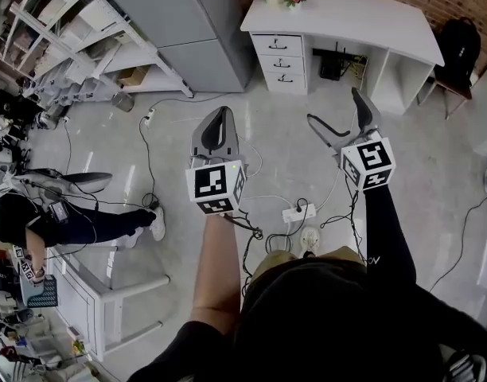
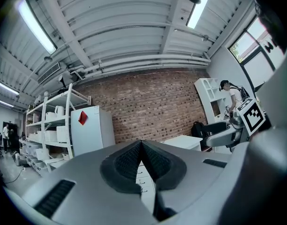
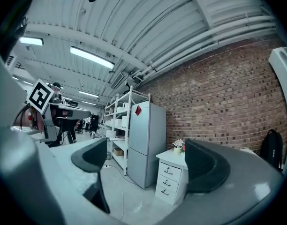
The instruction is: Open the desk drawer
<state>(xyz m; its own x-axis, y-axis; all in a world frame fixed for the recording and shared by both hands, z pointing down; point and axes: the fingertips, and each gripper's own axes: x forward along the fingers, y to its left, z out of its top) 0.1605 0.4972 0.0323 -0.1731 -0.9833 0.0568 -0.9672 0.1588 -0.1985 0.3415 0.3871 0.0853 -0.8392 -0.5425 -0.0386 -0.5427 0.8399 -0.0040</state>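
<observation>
Brick-walled room: white surface (image 1: 347, 14) stood far ahead, drawers (image 1: 278, 58) stacked at its left end; right hand-held gripper (image 1: 333, 107), jaws spread, faced them from well apart; left hand-held gripper (image 1: 220, 118) was clenched, empty.

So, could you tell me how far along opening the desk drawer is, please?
Nothing done yet: all three drawers of the white desk are shut. In hand: the left gripper is shut on nothing, the right gripper open, both well short of the desk. Left: approach, grip a handle, pull.
</observation>
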